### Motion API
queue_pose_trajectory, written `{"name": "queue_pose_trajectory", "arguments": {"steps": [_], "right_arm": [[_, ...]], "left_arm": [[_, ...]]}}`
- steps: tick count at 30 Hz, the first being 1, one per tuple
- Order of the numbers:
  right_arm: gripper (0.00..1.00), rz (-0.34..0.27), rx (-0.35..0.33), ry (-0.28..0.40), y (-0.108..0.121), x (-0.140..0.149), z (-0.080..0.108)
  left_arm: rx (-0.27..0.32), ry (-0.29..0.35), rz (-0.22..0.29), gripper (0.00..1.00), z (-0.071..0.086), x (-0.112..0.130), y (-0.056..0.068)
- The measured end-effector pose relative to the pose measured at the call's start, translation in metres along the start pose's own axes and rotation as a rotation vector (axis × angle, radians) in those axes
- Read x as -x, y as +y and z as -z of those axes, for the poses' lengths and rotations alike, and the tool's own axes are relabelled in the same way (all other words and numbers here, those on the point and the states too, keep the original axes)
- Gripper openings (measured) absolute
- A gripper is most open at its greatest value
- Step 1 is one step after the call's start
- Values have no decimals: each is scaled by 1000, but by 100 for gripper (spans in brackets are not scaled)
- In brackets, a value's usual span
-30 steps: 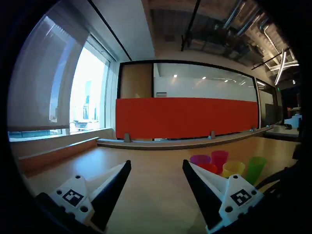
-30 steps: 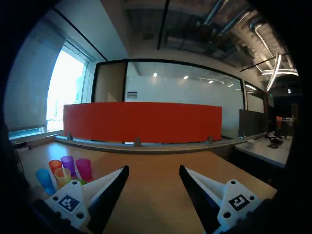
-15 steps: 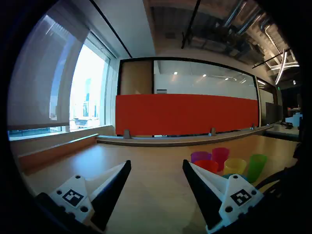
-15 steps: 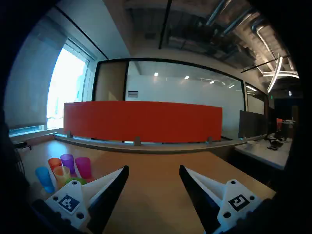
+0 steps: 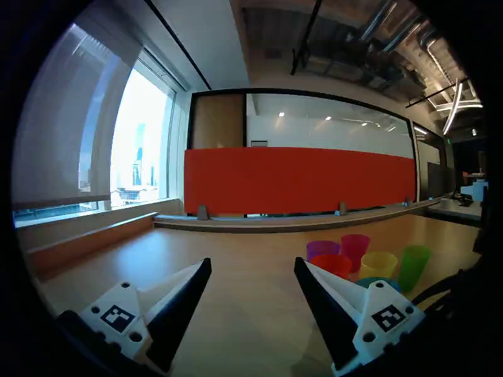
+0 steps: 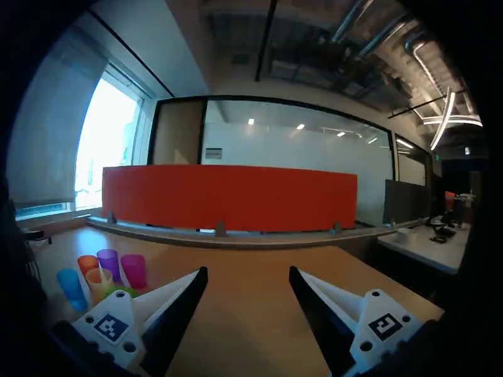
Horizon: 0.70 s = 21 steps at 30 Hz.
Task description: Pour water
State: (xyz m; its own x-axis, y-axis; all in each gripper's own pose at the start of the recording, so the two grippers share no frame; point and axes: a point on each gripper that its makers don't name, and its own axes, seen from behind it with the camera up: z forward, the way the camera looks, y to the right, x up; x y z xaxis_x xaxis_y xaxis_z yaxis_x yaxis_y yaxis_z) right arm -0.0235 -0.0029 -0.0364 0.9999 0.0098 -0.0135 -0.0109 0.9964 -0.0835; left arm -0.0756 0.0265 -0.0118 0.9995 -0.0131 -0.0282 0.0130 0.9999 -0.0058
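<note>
Several coloured plastic cups stand in a cluster on the wooden table (image 5: pixel 251 301). In the left gripper view they are at the right: purple cup (image 5: pixel 322 249), pink cup (image 5: pixel 354 246), red cup (image 5: pixel 332 265), yellow cup (image 5: pixel 377 264), green cup (image 5: pixel 414 265). My left gripper (image 5: pixel 251 269) is open over bare wood, its right finger partly covering the cluster. In the right gripper view the cups are low on the left: blue cup (image 6: pixel 70 288), orange cup (image 6: pixel 88 264), purple cup (image 6: pixel 109 264), pink cup (image 6: pixel 134 270). My right gripper (image 6: pixel 246 276) is open, nothing between its fingers.
A red divider panel (image 5: pixel 298 181) runs along the table's far edge. Windows (image 5: pixel 135 157) line the left side, with a wooden ledge (image 5: pixel 88 242) below. Another desk (image 6: pixel 424 242) with dark items stands to the right.
Both views have tilted slightly, so the table and cups sit a little higher in the left gripper view. Both grippers stay open and the cups have not moved.
</note>
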Motion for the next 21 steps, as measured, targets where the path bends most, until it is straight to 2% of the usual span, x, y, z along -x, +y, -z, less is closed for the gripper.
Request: {"name": "queue_pose_trajectory", "arguments": {"steps": [12, 21], "right_arm": [[100, 23, 1, 11, 2, 0, 4], [100, 50, -34, 40, -6, 2, 9]], "left_arm": [[0, -3, -1, 98, 0, 0, 0], [0, -3, -2, 98, -1, 0, 1]]}}
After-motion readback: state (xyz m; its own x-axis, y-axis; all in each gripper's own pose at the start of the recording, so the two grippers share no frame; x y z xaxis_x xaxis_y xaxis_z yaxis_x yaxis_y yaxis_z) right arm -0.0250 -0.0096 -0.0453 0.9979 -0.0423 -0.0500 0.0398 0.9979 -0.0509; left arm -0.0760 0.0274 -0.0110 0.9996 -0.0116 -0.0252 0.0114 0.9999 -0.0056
